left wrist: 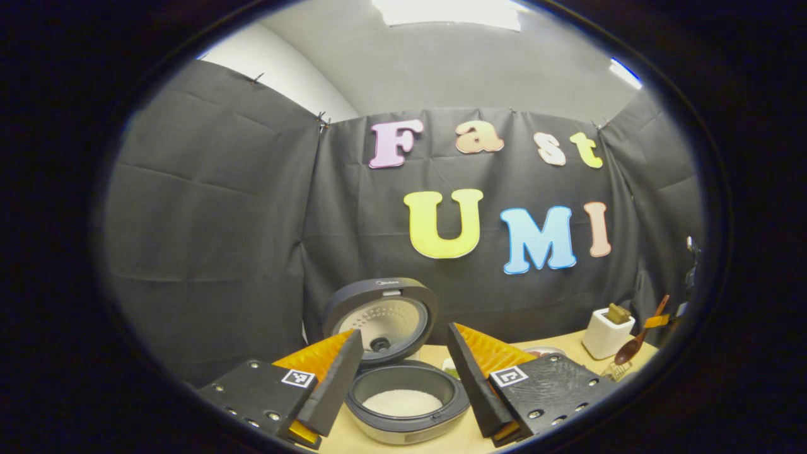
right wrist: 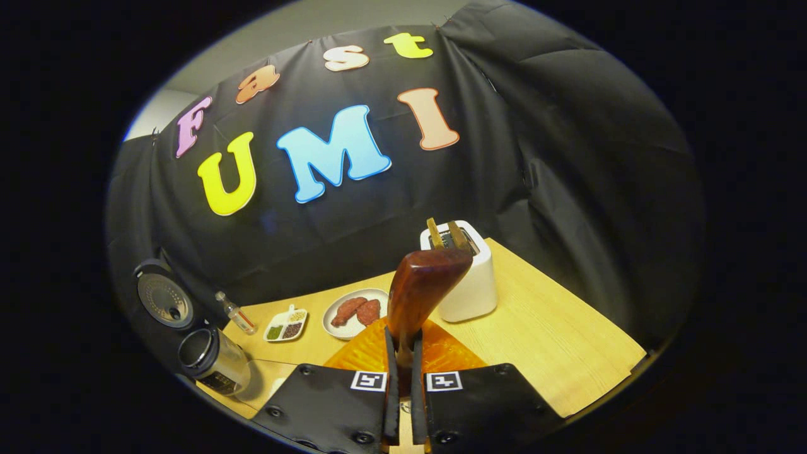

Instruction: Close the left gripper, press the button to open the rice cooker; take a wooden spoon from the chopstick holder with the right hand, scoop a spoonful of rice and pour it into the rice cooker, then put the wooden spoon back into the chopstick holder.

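The rice cooker (left wrist: 410, 416) stands open right in front of my left gripper (left wrist: 403, 378), lid (left wrist: 380, 315) upright and white rice (left wrist: 403, 401) in the pot. The left gripper is open and holds nothing, one finger on each side of the pot. My right gripper (right wrist: 403, 353) is shut on the handle of the wooden spoon (right wrist: 419, 290), whose bowl points up toward the white chopstick holder (right wrist: 463, 271). In the left gripper view the spoon (left wrist: 635, 343) hangs at the far right beside the holder (left wrist: 606, 333). In the right gripper view the cooker (right wrist: 211, 359) sits far left.
A plate of meat pieces (right wrist: 356, 312), a small divided dish of seasonings (right wrist: 287, 325) and a little bottle (right wrist: 236, 313) lie between cooker and holder on the wooden table (right wrist: 555, 340). Wooden utensils stick out of the holder. Black cloth walls close the back and sides.
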A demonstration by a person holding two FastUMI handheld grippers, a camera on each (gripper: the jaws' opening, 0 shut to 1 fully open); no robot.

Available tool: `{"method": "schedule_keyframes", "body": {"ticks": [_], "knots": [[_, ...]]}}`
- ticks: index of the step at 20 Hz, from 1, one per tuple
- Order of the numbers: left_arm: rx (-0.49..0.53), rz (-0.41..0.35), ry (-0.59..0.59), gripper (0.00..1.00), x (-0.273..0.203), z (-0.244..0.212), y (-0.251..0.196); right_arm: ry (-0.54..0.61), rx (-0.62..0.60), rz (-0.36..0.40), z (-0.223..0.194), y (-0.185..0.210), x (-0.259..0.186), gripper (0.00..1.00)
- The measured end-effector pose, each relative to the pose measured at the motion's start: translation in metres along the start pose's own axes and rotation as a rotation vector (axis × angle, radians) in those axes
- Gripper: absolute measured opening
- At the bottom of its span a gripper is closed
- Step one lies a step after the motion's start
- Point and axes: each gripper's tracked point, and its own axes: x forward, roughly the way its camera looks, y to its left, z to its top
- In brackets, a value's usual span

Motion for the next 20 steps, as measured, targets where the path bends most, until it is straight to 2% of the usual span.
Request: {"method": "schedule_keyframes", "body": {"ticks": [8, 11, 14, 15, 16, 17, 18, 20], "knots": [[0.019, 0.037, 0.002, 0.84, -0.009, 0.005, 0.01, 0.131, 0.02, -0.024, -0.061, -0.018, 0.019, 0.14], [0.021, 0.045, 0.005, 0.85, -0.013, 0.006, 0.012, 0.154, 0.03, -0.012, -0.069, -0.018, 0.02, 0.14], [0.022, 0.044, 0.0, 0.84, -0.013, 0.008, 0.011, 0.141, 0.043, -0.02, -0.067, -0.019, 0.02, 0.2], [0.021, 0.042, -0.002, 0.85, -0.013, 0.01, 0.011, 0.135, 0.039, -0.033, -0.065, -0.022, 0.016, 0.27], [0.02, 0.041, -0.005, 0.84, -0.011, 0.011, 0.01, 0.128, 0.027, -0.049, -0.064, -0.027, 0.018, 0.47], [0.017, 0.038, -0.008, 0.84, -0.01, 0.012, 0.01, 0.122, 0.014, -0.063, -0.062, -0.031, 0.015, 0.48], [0.013, 0.035, -0.01, 0.84, -0.009, 0.013, 0.01, 0.112, -0.001, -0.083, -0.06, -0.036, 0.012, 0.72], [0.011, 0.028, -0.013, 0.84, -0.007, 0.014, 0.008, 0.086, -0.043, -0.126, -0.054, -0.048, 0.004, 0.93]]}}
